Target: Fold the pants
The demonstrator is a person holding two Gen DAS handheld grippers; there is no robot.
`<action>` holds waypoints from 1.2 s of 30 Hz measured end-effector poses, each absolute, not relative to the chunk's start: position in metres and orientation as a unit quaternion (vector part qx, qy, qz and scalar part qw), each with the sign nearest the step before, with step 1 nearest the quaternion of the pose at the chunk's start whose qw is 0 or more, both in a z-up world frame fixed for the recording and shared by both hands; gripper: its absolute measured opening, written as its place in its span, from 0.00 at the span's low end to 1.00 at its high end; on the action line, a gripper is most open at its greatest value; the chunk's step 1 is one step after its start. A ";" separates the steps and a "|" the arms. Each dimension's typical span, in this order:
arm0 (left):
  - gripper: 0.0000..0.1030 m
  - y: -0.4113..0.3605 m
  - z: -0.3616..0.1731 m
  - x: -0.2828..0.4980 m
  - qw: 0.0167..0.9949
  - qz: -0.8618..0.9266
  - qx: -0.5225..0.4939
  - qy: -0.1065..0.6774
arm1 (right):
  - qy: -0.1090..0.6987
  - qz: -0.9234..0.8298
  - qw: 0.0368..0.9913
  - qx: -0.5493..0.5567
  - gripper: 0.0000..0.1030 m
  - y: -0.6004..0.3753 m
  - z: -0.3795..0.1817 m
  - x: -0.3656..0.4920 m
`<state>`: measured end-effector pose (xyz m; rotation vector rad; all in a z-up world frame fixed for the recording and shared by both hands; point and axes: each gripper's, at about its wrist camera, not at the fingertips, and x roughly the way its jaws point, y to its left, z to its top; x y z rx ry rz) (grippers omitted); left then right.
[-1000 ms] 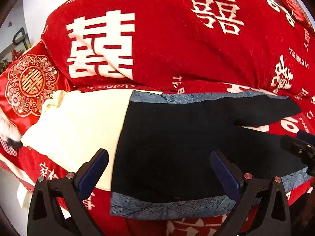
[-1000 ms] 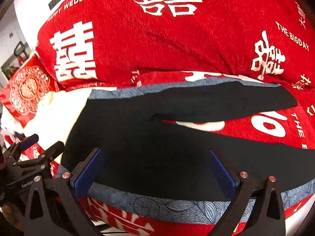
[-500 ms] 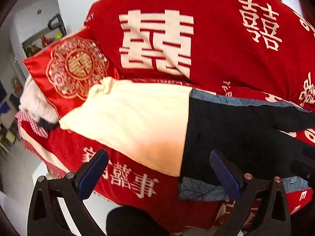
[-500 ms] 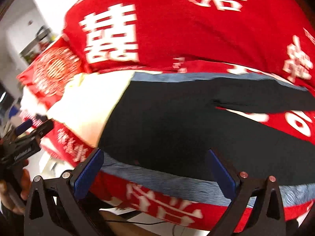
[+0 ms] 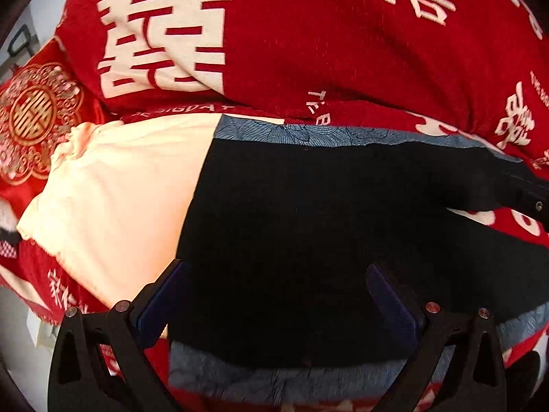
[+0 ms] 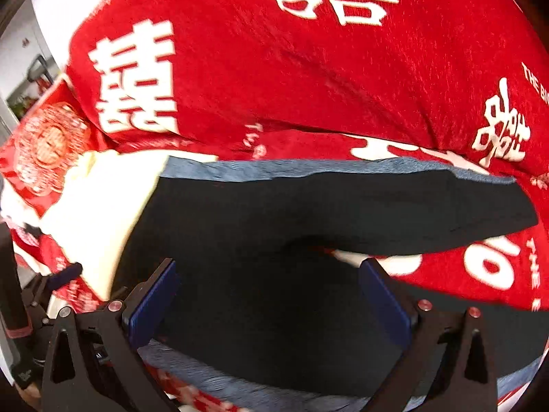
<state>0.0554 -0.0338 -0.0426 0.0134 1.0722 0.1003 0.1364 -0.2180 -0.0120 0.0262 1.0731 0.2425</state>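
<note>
Black pants (image 5: pixel 308 226) (image 6: pixel 260 240) with blue patterned side bands (image 5: pixel 295 134) lie flat on a red couch, waist toward the left, two legs running right and split apart. My left gripper (image 5: pixel 274 295) is open just above the pants' near waist area, nothing between its blue pads (image 5: pixel 387 298). My right gripper (image 6: pixel 271 292) is open over the crotch and near leg, its right pad (image 6: pixel 384 295) by the gap between the legs. Part of the right gripper (image 5: pixel 528 195) shows at the right edge of the left wrist view.
A cream folded garment (image 5: pixel 116 199) (image 6: pixel 99 202) lies left of the waist, partly under the pants. A big red cushion with white characters (image 5: pixel 274 34) forms the couch back. An embroidered red pillow (image 5: pixel 34 120) is far left. The couch's front edge is just below the pants.
The left wrist view swung left to the cream garment and pillow half a second ago, then back right over the waist. The right gripper shifted too; both stayed open.
</note>
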 end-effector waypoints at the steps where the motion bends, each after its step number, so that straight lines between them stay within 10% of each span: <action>1: 1.00 -0.036 -0.046 0.062 0.858 0.051 0.011 0.511 | 0.510 0.120 0.852 0.002 1.00 -0.218 -0.015 0.142; 33: 1.00 -0.009 -0.104 0.144 0.836 0.028 -0.023 0.547 | 0.581 0.466 0.631 -0.217 1.00 -0.080 -0.197 0.364; 36: 1.00 -0.003 -0.101 0.142 0.838 0.028 -0.036 0.544 | 0.590 0.515 0.594 -0.181 0.39 -0.081 -0.189 0.352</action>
